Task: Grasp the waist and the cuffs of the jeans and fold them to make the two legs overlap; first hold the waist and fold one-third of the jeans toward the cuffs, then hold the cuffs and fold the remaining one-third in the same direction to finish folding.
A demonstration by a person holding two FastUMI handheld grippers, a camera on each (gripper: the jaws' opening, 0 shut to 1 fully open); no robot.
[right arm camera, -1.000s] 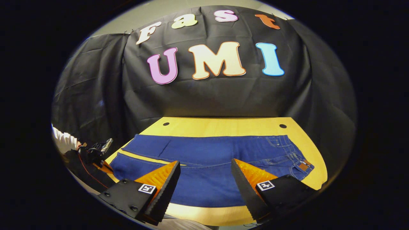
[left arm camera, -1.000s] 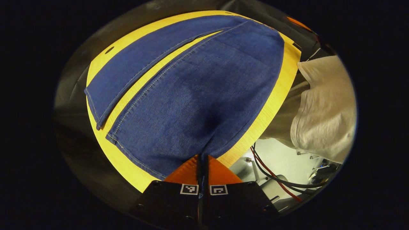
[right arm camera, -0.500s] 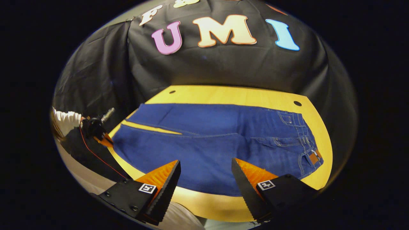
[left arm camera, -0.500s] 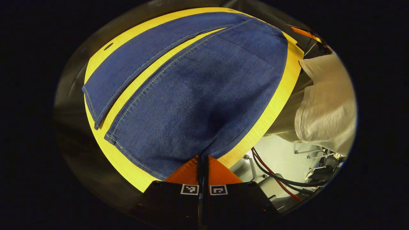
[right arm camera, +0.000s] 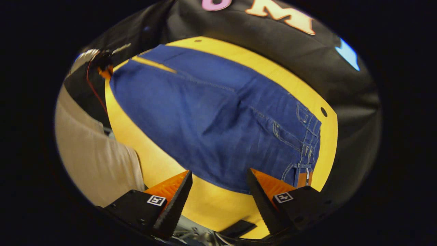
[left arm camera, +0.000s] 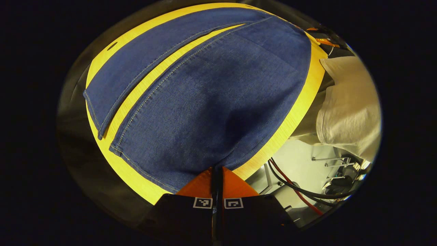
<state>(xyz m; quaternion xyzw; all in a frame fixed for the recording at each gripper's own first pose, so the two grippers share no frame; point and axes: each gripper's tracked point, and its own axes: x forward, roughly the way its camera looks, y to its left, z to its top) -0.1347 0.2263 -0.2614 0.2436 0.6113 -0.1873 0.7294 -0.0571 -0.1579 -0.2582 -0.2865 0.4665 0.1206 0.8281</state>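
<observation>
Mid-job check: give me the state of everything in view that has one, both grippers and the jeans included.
jeans: spread flat on the table, legs side by side, not yet overlapped, no fold made.
left gripper: fingers shut on the near leg's cuff corner.
right gripper: fingers open, hovering over the table edge near the waist, holding nothing.
table: yellow top, jeans lying across it.

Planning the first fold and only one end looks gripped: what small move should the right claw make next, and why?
Probably lower the right claw onto the near corner of the waist and close. Its jaws stand open above the table, holding nothing, while the left claw is shut on the near cuff edge of the jeans, which lie flat with legs side by side.
</observation>
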